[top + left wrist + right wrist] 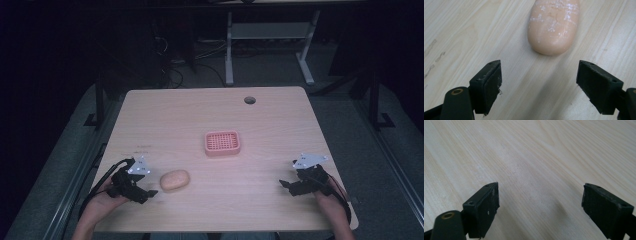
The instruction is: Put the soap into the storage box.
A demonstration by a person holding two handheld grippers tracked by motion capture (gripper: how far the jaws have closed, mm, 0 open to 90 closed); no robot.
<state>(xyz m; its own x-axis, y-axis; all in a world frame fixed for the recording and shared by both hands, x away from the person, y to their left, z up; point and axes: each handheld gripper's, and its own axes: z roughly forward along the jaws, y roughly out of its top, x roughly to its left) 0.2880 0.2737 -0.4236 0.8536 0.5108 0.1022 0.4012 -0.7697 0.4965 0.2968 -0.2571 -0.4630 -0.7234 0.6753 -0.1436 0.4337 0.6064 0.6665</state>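
Gaping wide, the two black jaws of the left gripper (537, 87) are seen in the left gripper view with nothing clamped between them; only bare wood lies in the gap. Just ahead of the jaws, and not touched by them, a peach-coloured bar of soap (553, 25) is found lying flat on the table (461, 30), its rounded end turned towards the gripper and its top marked with whitish streaks.

In the right gripper view the jaws of the right gripper (540, 207) are likewise held well apart, and pale wood grain alone is seen between and beyond them.

From the high view, the left gripper (145, 192) is shown low over the near left part of the table, held in the person's left hand (102, 200), with the soap (175, 179) just beside it towards the table's middle. The right gripper (287, 186) is held by the right hand (330, 200) near the table's near right edge, well apart from the soap. A pink slotted soap dish (222, 143) is set farther back near the middle of the table, apart from the soap and from both grippers. A round cable hole (249, 100) is seen near the far edge.
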